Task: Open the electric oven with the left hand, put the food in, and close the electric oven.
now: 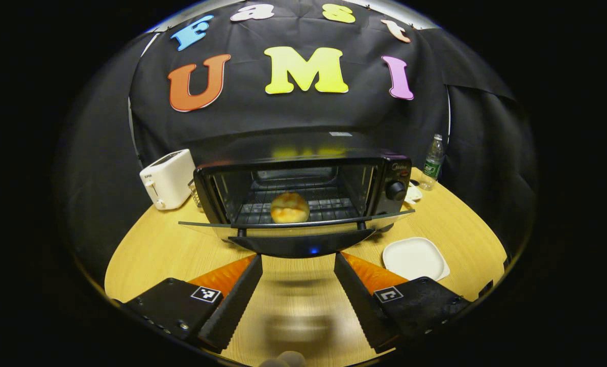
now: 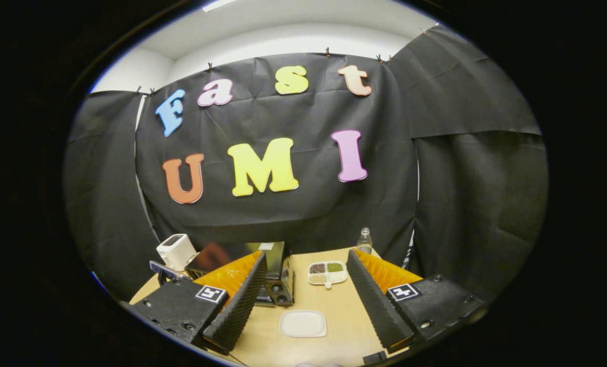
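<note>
At the back of the surface [image 1: 293, 306], the electric oven [image 1: 303, 188] is sitting with its glass door [image 1: 296, 227] hanging wide open, dropped down flat toward the front edge. The food, a round golden bun [image 1: 289, 207], is already resting on the wire rack inside, so I'd say the loading step is done and only the closing is left.

The left gripper [image 1: 297, 285] is hovering just in front of the door's edge, fingers spread wide and holding nothing. The right gripper [image 2: 303, 300] is hanging back, well apart from the oven, also spread wide and empty, pointing over a white square plate [image 2: 303, 323] near the front edge.

Next move, as I read it: getting the left gripper under the door's front lip or handle and swinging it up until it's shutting flush. A toaster [image 1: 168, 178] is standing off to the oven's left and a water bottle [image 1: 432, 162] at the far right edge, neither in the way.
</note>
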`<action>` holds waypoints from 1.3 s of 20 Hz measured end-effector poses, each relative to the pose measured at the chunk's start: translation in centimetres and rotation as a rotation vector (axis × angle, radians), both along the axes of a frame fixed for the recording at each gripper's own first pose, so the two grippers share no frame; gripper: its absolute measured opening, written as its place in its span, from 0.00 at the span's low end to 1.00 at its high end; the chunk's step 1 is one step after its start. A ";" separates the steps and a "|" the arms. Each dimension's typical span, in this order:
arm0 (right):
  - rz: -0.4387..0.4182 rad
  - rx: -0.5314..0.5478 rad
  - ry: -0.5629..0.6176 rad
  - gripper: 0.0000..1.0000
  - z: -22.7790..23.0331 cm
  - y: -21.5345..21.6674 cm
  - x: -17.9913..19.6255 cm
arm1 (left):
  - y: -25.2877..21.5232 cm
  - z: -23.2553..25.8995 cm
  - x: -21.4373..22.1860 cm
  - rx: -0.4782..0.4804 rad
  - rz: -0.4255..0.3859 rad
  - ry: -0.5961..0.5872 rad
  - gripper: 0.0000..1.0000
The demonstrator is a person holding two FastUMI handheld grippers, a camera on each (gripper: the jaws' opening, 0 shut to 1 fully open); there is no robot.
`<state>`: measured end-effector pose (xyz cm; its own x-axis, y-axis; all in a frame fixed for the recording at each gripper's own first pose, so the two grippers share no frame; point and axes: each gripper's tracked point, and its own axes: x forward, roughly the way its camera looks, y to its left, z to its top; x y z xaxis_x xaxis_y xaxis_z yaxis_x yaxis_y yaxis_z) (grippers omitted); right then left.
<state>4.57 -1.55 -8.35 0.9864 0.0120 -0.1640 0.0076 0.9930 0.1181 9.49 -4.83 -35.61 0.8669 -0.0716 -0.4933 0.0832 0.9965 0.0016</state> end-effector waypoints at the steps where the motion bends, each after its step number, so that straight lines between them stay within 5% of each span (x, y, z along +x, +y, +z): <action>1: -0.002 -0.001 -0.003 1.00 0.1 -0.1 0.1 | -0.1 0.6 0.6 0.001 -0.003 -0.018 0.93; 13: -0.008 -0.006 0.010 0.96 -0.3 -0.4 0.4 | -0.1 4.0 7.5 0.042 -0.006 -0.119 0.94; 20: -0.010 -0.002 0.005 0.96 0.0 -0.6 0.6 | 0.6 4.4 7.1 0.043 0.016 -0.128 0.97; 26: 0.022 -0.011 -0.049 0.96 2.6 0.6 0.7 | 1.9 11.5 3.7 -0.004 0.061 -0.217 0.97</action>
